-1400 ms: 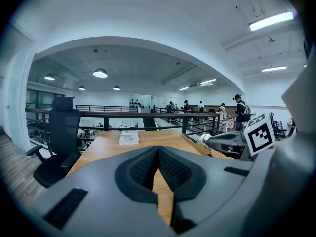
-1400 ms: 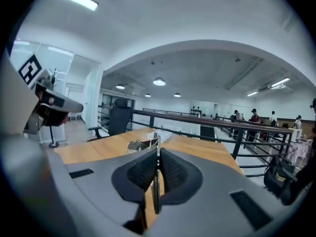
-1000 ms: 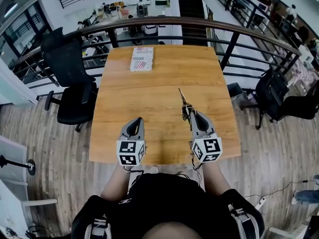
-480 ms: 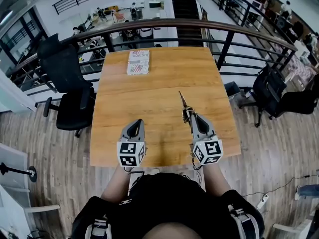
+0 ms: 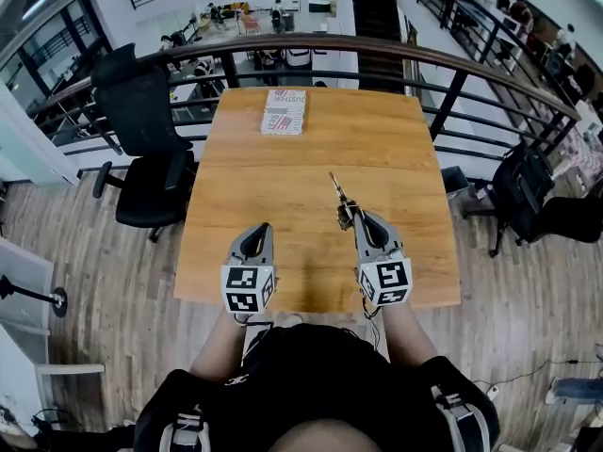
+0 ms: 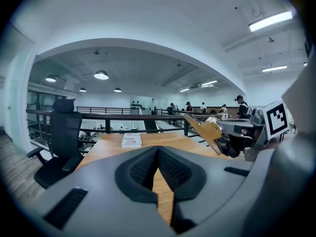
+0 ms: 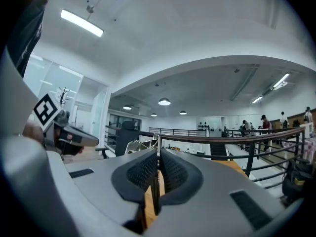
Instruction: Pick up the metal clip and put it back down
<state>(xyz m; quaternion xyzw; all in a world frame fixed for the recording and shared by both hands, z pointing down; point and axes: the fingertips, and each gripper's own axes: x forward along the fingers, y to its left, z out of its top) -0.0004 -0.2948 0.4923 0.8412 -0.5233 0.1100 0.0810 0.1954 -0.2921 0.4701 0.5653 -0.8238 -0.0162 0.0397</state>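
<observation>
My right gripper [image 5: 352, 218] is shut on the metal clip [image 5: 337, 192], a thin brass-coloured piece that sticks out forward and up from the jaws, above the wooden table [image 5: 311, 149]. In the right gripper view the clip [image 7: 157, 149] shows as a narrow strip pinched between the black pads. From the left gripper view the clip [image 6: 205, 129] is a tilted golden plate at the right, off the table. My left gripper [image 5: 255, 236] hovers over the table's near left part, with its jaws closed and nothing in them [image 6: 157, 151].
A red-and-white printed booklet [image 5: 285, 111] lies at the far edge of the table. A dark railing [image 5: 377, 47] runs behind the table. A black office chair [image 5: 141, 130] stands at the left, and another chair [image 5: 528, 191] at the right.
Both grippers have shifted a little to the left over the table. The right one still holds the clip, which has rolled slightly.
</observation>
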